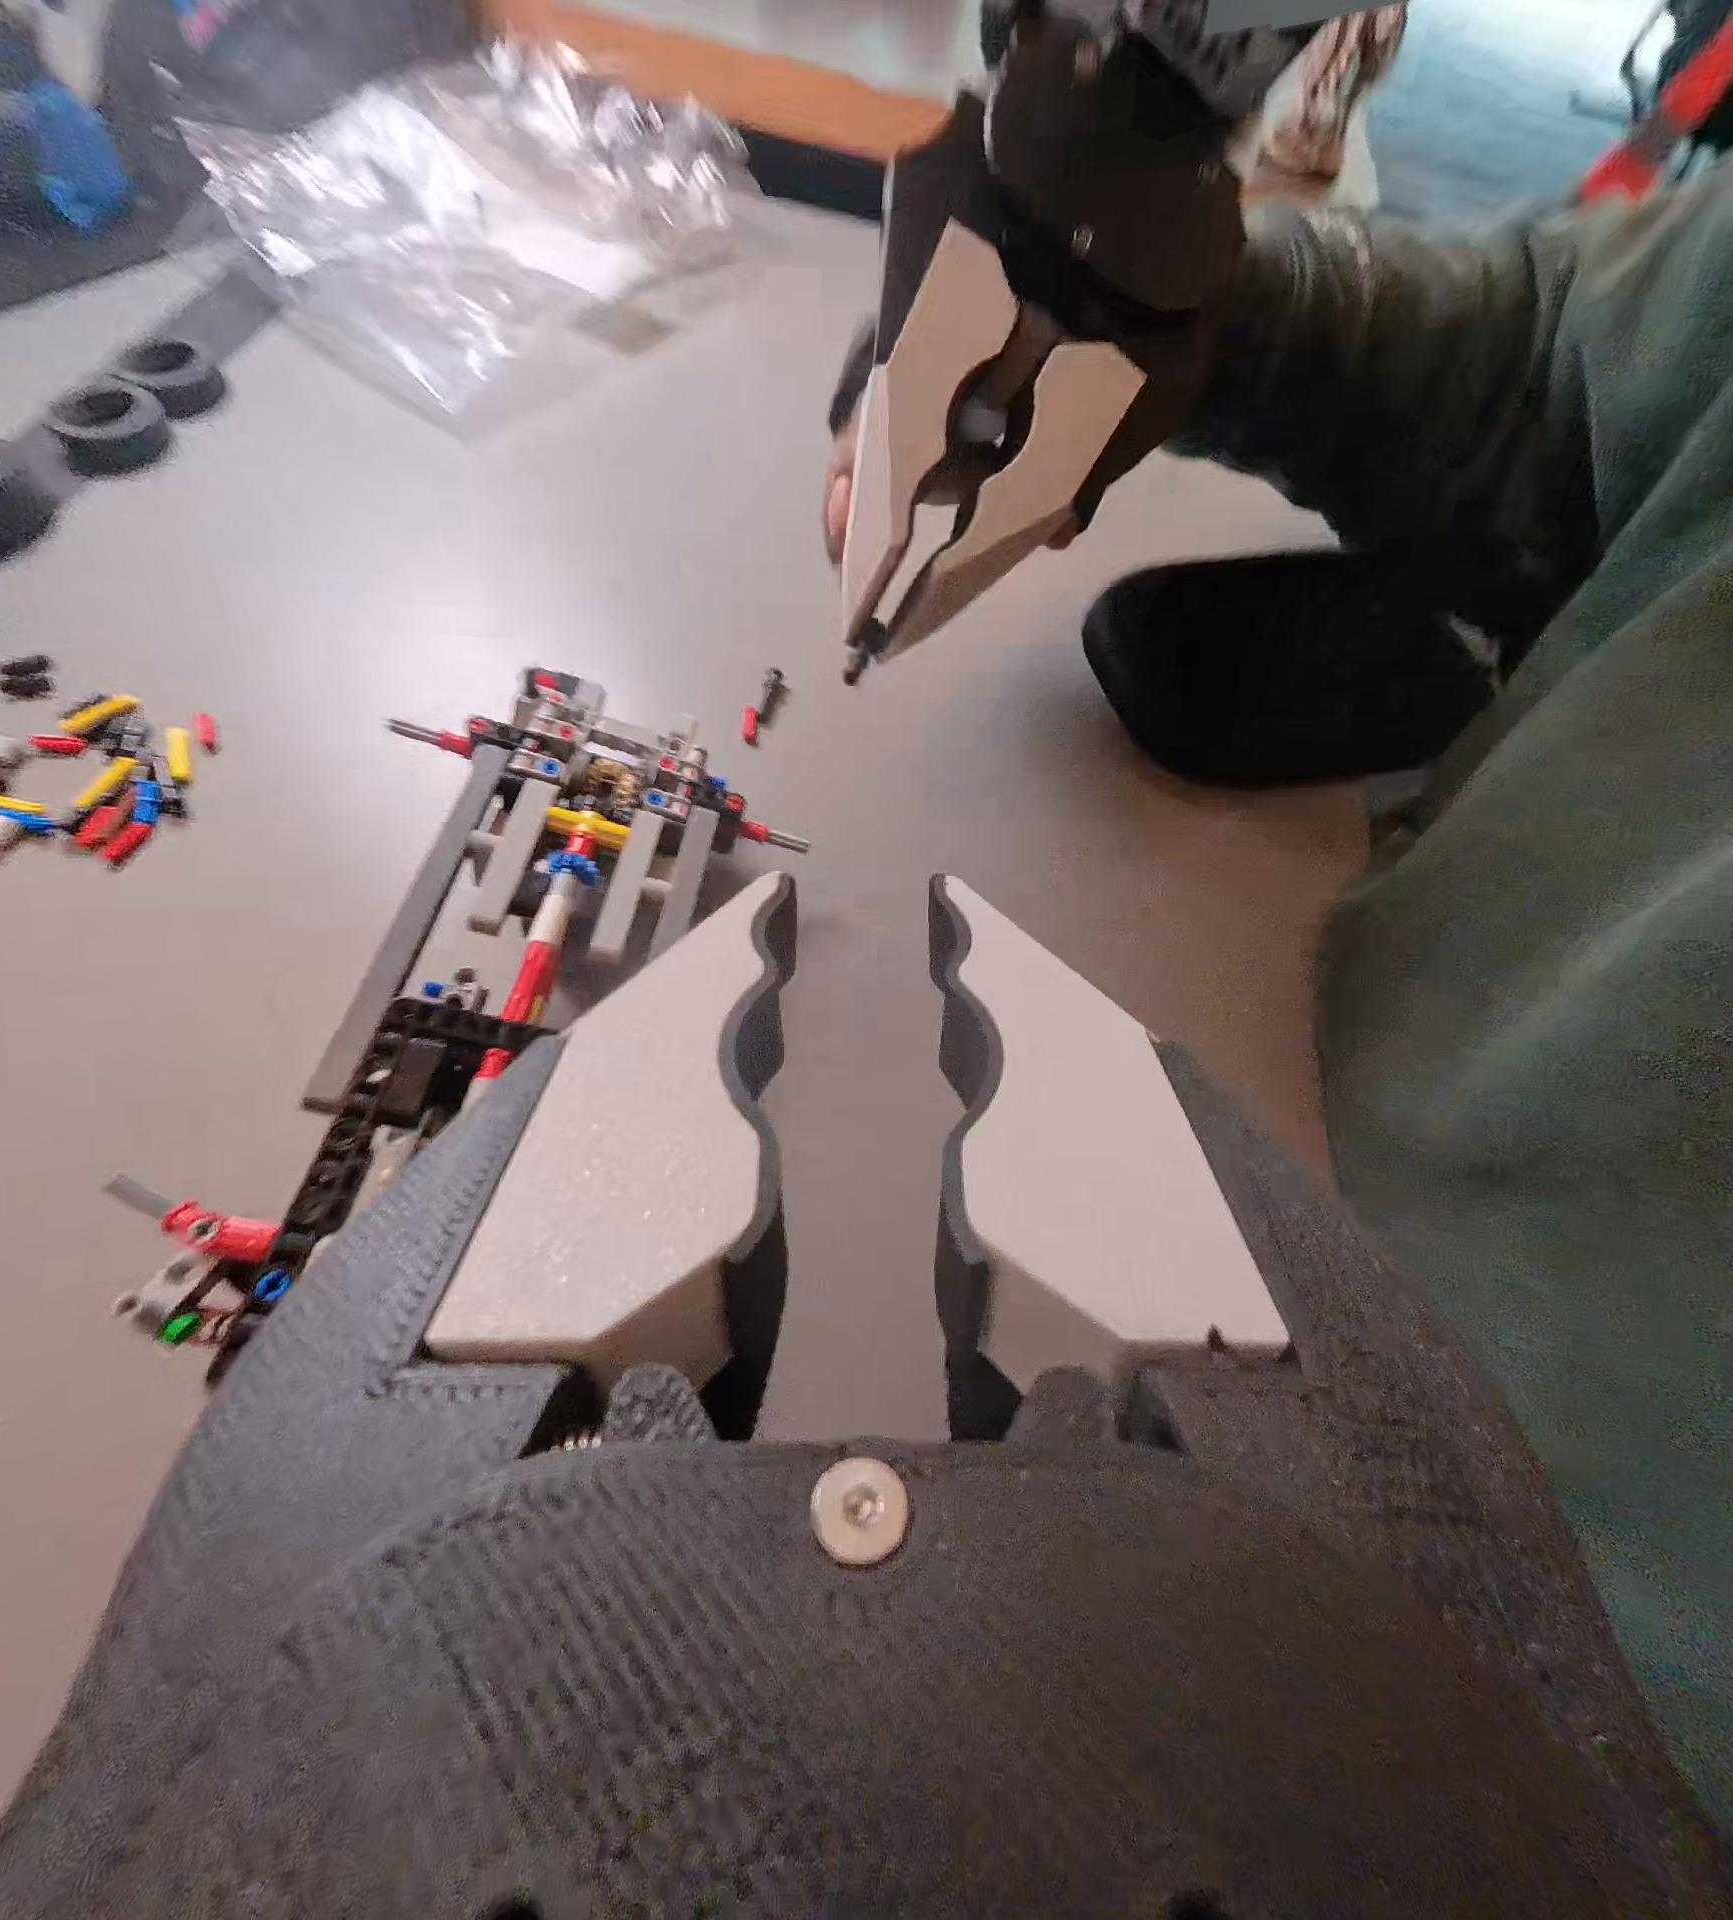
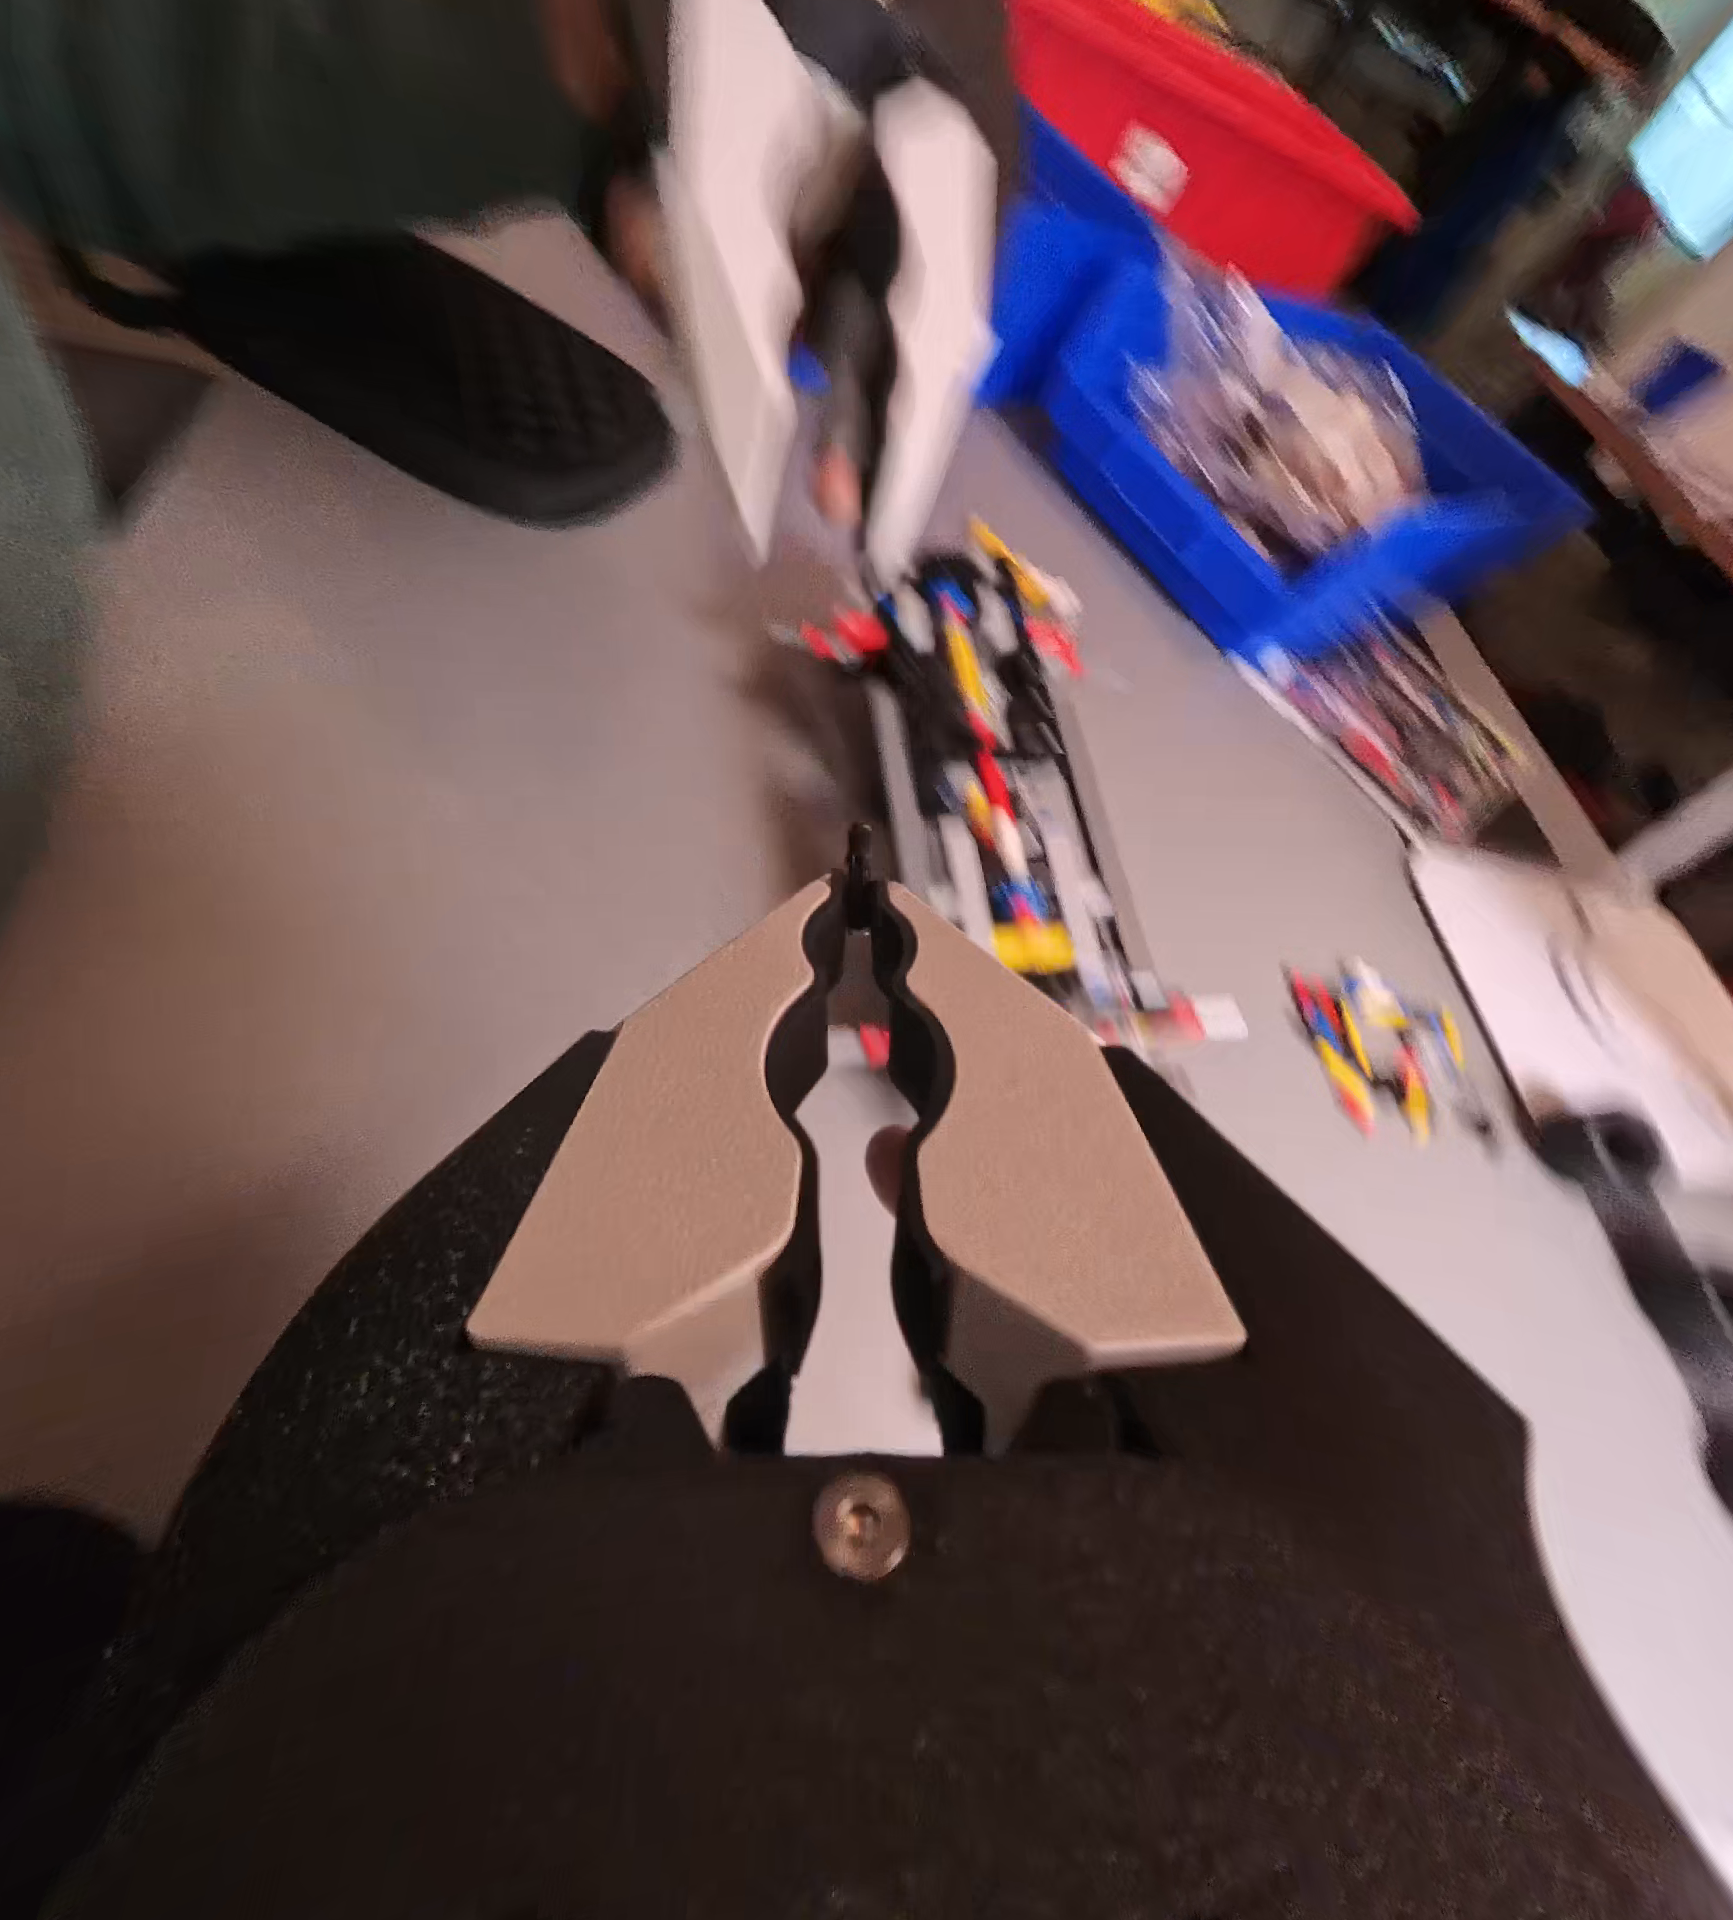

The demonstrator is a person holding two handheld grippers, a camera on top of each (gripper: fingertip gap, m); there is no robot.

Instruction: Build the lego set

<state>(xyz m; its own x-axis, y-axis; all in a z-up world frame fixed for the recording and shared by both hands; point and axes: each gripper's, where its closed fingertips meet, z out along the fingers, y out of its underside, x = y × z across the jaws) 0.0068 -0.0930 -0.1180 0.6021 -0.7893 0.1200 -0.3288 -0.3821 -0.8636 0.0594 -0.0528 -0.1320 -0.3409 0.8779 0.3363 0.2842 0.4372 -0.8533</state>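
Right gripper is pinched nearly closed on a small black pin, which pokes out past the fingertips. Left wrist view confirms it from farther off: same gripper up in the air above the table, pin sticking out below the tips.

Left gripper has its fingers spread with a clear gap, nothing between them, hovering just beside the near end of the half-built lego car frame. In the right wrist view the left gripper is blurred; cannot tell its opening there.

The frame lies flat on the grey table, long grey beams, red and yellow axle parts down the middle, black section at one end. Right wrist view shows it smeared by motion, ahead of the pin.

Only in left wrist view: a loose red and black pin on the table near the frame's far end, a row of black tyres at the left edge, crumpled clear plastic bags behind, a pile of small loose pieces in yellow, blue and red.

Only in right wrist view: blue bin with bagged parts, red bin behind it, a printed booklet by the blue bin. The loose pieces and tyres show here too, blurred.

Person's green sleeve fills the right side of the left wrist view.
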